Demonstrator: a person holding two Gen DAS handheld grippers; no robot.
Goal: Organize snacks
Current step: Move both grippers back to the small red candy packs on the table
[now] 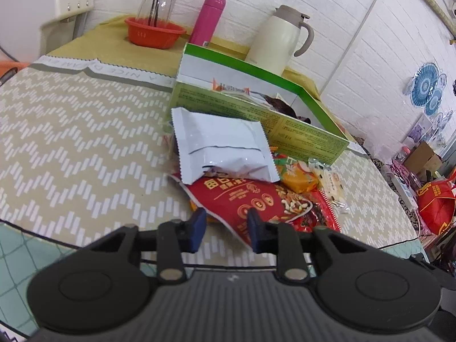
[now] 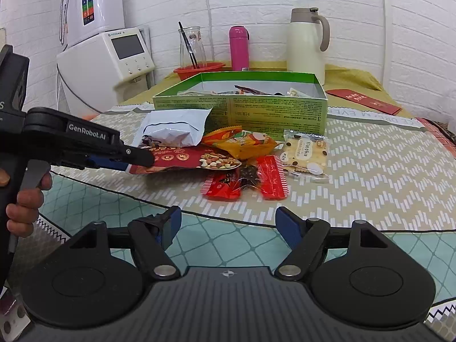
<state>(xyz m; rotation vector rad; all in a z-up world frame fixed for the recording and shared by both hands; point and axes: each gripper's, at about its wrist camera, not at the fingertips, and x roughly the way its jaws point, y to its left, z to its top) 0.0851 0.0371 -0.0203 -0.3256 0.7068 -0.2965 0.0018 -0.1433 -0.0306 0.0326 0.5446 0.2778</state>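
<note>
Snacks point(image 2: 245, 145) piled before green box point(image 2: 239, 111) holding a few wrappers, seemingly, left claw point(image 1: 226, 229) pinching red packet point(image 1: 250, 202), right claw point(image 2: 228, 225) spread.

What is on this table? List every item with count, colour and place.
green box: one, green, mid-table, open, some snacks inside
white packet: one, white, against the box front
red nut packet: one, red, before the white packet
orange packet: one, orange, right of it
cracker packet: one, clear and cream, farther right
red-ended packet: one, it seems, nearest the table edge
pink flask: one, behind the box
cream jug: one, rear right
glass carafe: one, clear, in red basin
red envelope: one, far right
left gripper: black, shut on the red nut packet
right gripper: black, open, empty
hand: one, on the left gripper's handle
</note>
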